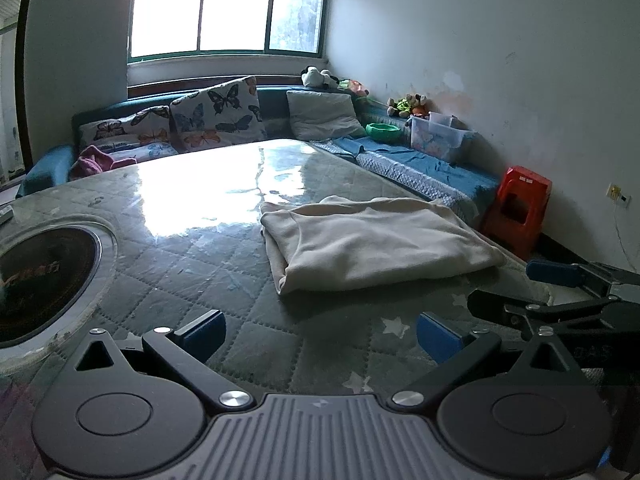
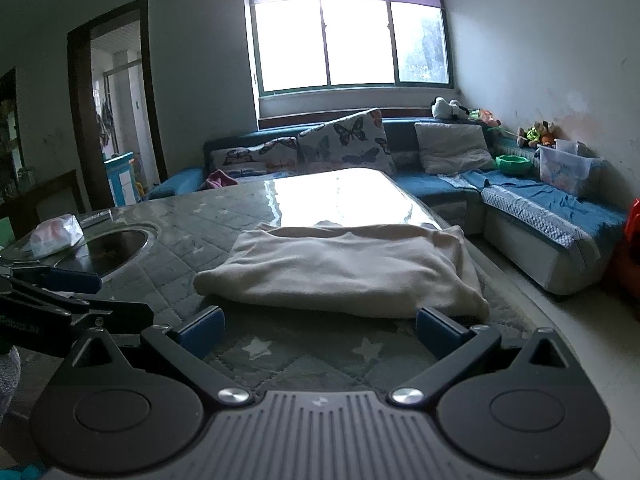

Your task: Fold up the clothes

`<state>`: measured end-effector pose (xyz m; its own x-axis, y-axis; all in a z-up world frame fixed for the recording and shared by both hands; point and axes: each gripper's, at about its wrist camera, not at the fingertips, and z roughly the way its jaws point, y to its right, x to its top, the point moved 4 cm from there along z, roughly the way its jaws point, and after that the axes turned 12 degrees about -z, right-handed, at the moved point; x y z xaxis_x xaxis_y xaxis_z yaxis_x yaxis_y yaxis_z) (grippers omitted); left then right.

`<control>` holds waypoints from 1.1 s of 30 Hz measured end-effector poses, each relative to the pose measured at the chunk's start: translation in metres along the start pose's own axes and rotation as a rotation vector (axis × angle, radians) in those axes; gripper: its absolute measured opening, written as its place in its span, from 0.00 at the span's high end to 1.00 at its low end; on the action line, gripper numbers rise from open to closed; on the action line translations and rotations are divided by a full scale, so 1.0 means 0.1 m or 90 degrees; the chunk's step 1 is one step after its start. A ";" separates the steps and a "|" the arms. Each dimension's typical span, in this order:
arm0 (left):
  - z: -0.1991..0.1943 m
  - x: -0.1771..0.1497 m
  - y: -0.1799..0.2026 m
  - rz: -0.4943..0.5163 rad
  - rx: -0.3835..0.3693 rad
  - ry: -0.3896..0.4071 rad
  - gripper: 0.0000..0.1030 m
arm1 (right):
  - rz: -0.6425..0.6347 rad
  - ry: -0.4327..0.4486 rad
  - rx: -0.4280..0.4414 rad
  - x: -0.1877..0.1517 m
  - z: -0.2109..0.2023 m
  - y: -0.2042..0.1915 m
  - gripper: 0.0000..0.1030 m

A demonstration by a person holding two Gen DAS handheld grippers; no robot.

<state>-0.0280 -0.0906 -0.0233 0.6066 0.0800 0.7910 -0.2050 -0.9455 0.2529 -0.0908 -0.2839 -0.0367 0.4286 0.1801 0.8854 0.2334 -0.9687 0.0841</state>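
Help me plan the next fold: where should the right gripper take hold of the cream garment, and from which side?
Probably the near right corner of the cream garment, approached low from the table's near edge. That corner lies just beyond the open right gripper, and its layered edges end there, so one pinch could catch all layers. The left gripper, also open, could take the near left corner.

bright window (image 2: pixel 350 40), blue corner sofa (image 2: pixel 552 208), white walls (image 1: pixel 500 40)

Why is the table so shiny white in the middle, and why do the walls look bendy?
In the left wrist view, window light bounces off the glossy table as glare; in the right wrist view the same glare sits behind the folded cream garment. The fisheye lens curves the walls and darkens corners in both.
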 end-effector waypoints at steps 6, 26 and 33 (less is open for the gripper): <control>0.09 0.03 -0.01 0.000 0.006 -0.008 0.00 | -0.002 -0.015 -0.002 0.00 0.11 0.02 0.00; 0.39 0.15 -0.08 -0.006 0.008 -0.032 0.00 | -0.009 -0.036 0.000 0.09 0.41 0.07 0.00; 0.46 0.19 -0.08 -0.009 0.009 -0.034 0.00 | -0.017 -0.040 0.006 0.14 0.48 0.06 0.00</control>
<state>0.0208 -0.0960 -0.0356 0.6501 0.0766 0.7560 -0.1860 -0.9486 0.2561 -0.0420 -0.2792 -0.0456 0.4754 0.2170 0.8526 0.2535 -0.9618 0.1035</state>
